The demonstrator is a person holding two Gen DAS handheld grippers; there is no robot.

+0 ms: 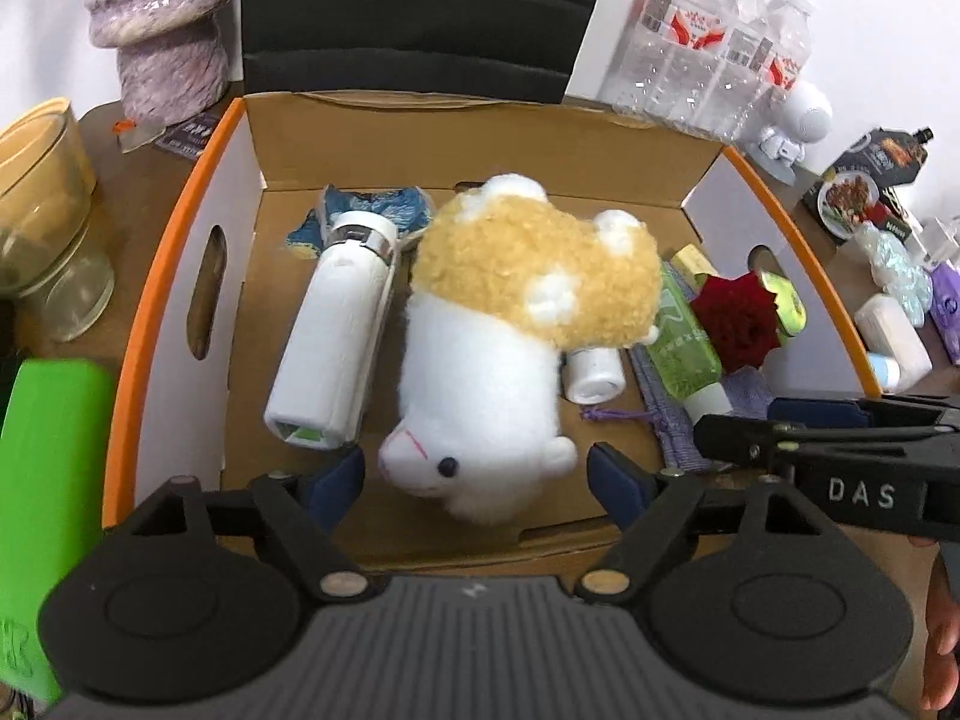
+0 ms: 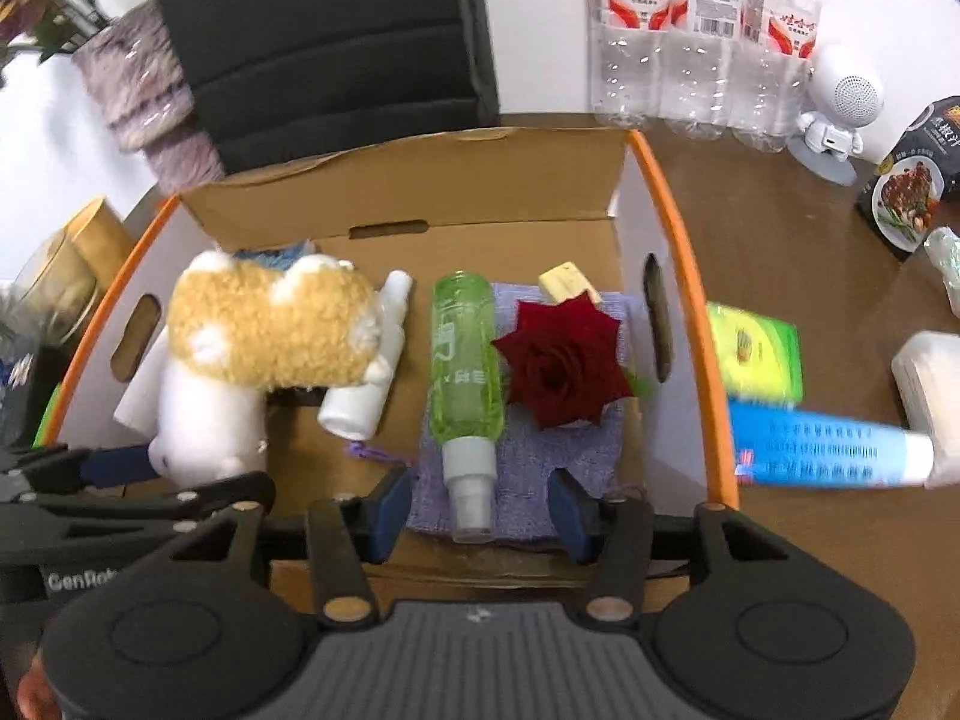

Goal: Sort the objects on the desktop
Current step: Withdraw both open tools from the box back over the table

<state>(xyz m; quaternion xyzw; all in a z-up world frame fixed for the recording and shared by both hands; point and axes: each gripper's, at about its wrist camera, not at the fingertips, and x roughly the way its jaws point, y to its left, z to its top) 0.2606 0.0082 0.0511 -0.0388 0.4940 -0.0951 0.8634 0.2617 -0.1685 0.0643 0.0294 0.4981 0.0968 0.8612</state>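
An open cardboard box (image 1: 180, 300) with orange rims holds a white and tan plush toy (image 1: 480, 348), a white flask (image 1: 330, 330), a small white bottle (image 1: 594, 375), a green spray bottle (image 1: 684, 342), a red rose (image 1: 735, 318) and a purple cloth (image 2: 522, 456). My left gripper (image 1: 477, 474) is open over the box's near wall, its fingers either side of the plush's head without touching. My right gripper (image 2: 480, 507) is open and empty above the spray bottle's (image 2: 465, 372) nozzle. The plush (image 2: 252, 360) and rose (image 2: 561, 360) also show in the right wrist view.
Right of the box lie a blue tube (image 2: 828, 450), a green packet (image 2: 756, 354) and a white case (image 2: 930, 390). Water bottles (image 2: 702, 30), a white robot figure (image 2: 840, 102) and a food box (image 2: 912, 180) stand behind. A green object (image 1: 48, 480) and glass jars (image 1: 42, 210) stand left.
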